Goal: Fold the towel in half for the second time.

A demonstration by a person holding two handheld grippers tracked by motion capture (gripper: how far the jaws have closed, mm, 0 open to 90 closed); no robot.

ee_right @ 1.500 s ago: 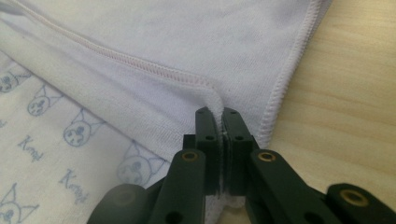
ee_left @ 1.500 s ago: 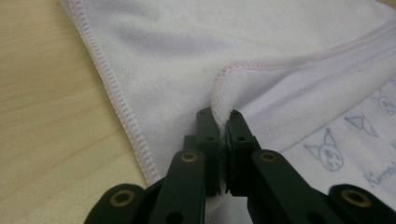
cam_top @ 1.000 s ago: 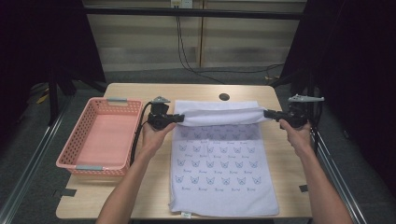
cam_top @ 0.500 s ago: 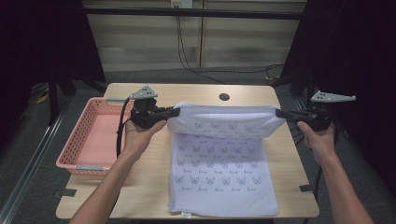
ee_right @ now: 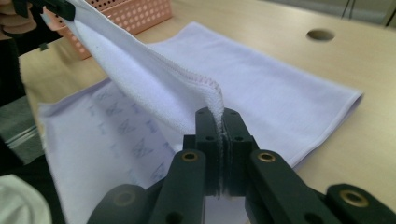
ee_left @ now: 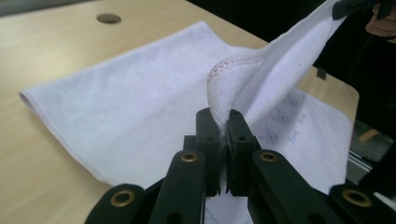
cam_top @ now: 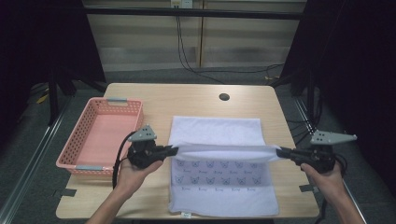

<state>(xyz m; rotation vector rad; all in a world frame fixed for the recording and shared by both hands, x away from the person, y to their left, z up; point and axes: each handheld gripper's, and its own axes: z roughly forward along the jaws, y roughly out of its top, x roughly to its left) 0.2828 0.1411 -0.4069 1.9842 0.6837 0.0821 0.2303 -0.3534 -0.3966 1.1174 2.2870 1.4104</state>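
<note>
Folding step in progress: my left gripper (cam_top: 173,150) and right gripper (cam_top: 280,152) each clamp a corner of the white butterfly-print cloth towel (cam_top: 219,133), lifted taut mid-table. Next: carry toward six o'clock, align edges, lower.

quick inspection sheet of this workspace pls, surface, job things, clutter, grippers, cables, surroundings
surface: light wooden table with a round hole near its far edge.
job's things: white towel with a butterfly print, its far edge lifted and drawn toward the near side, stretched between both grippers.
clutter: pink basket on the table's left part; nothing seen inside it.
grippers: left gripper shut on one towel corner; right gripper shut on the other. Jaws pinch the stitched hem in both gripper views.
cables: black cable trails from the left gripper; more hang down the back wall.
surroundings: dark curtains at both sides, grey floor.
</note>
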